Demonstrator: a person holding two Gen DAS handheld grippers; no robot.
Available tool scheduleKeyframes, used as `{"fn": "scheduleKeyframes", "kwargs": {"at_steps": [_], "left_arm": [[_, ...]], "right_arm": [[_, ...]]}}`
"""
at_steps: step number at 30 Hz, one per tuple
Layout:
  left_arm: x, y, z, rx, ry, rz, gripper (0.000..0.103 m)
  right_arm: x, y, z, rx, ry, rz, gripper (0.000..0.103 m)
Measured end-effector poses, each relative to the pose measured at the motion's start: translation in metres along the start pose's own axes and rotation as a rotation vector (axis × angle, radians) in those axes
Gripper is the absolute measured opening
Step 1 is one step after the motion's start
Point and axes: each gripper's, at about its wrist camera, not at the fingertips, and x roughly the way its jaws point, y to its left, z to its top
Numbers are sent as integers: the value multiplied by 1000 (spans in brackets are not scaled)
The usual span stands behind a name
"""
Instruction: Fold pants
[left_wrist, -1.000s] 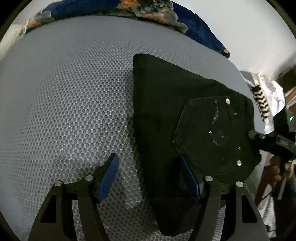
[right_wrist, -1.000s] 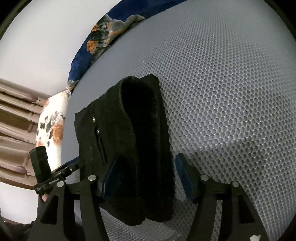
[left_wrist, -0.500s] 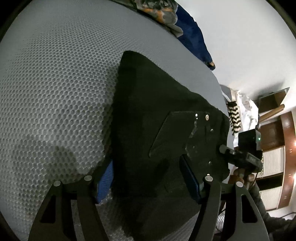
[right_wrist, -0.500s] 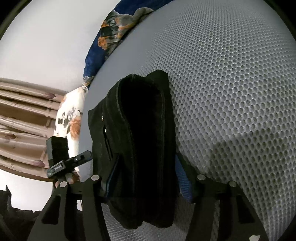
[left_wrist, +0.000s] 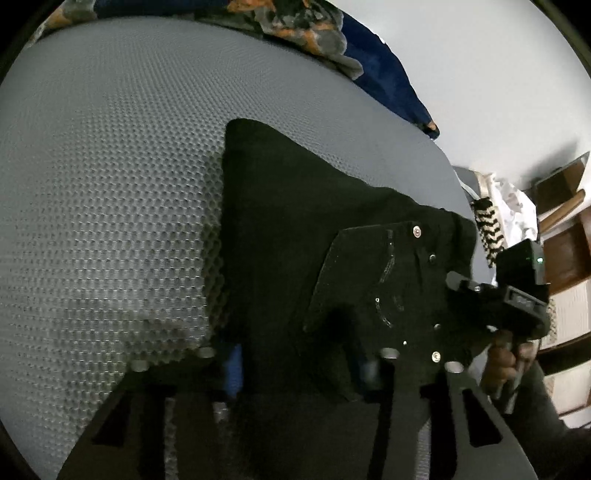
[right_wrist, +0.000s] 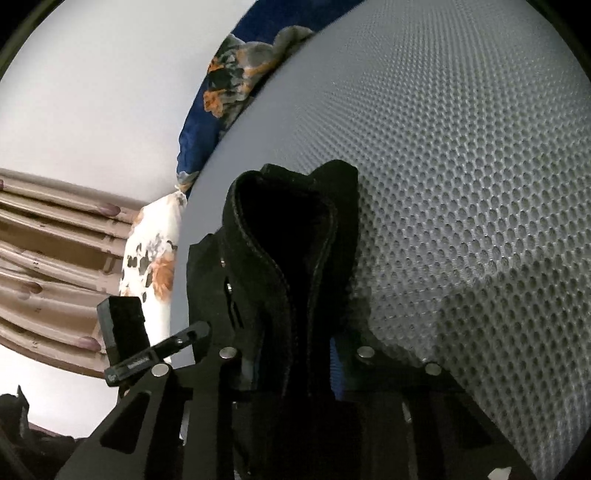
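Note:
The black pants (left_wrist: 295, 240) lie folded on a grey mesh mattress (left_wrist: 110, 184), back pocket and rivets facing up. My left gripper (left_wrist: 301, 369) is closing on the near edge of the fold, with bunched black cloth filling the gap between its blue pads. My right gripper (right_wrist: 293, 369) is also closing, its pads squeezing the thick waistband end of the pants (right_wrist: 295, 240), which stands up in a loop. In the left wrist view the right gripper (left_wrist: 498, 306) shows at the pants' right edge, held by a hand (left_wrist: 506, 365). In the right wrist view the left gripper (right_wrist: 147, 354) shows at lower left.
A blue floral blanket (left_wrist: 314, 33) is bunched along the far edge of the mattress. A white flowered pillow (right_wrist: 151, 266) and a brown headboard (right_wrist: 44, 258) are off the mattress's side. Wooden furniture (left_wrist: 565, 240) stands at the right. Bare mesh (right_wrist: 461, 166) stretches beyond the pants.
Both grippers have narrowed around the pants. The left gripper slid over the fold's near edge, which now sits between its pads. The waistband end has bunched up in the right gripper.

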Motion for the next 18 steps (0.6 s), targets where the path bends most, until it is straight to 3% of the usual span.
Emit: {"fn": "scheduleKeyframes", "kwargs": {"at_steps": [3,6,18], "left_arm": [[-2,0,1,-8,-10,-4,25],[-9,-2,0,6,-22,3,20],[-49,9,10,54,-79,54,16]], "right_arm": [[-1,18,-1,-20,-23,-16,23],[-4,32,-2,-38,-38,-23,23],[9,66,16,-80,-41,0,22]]}}
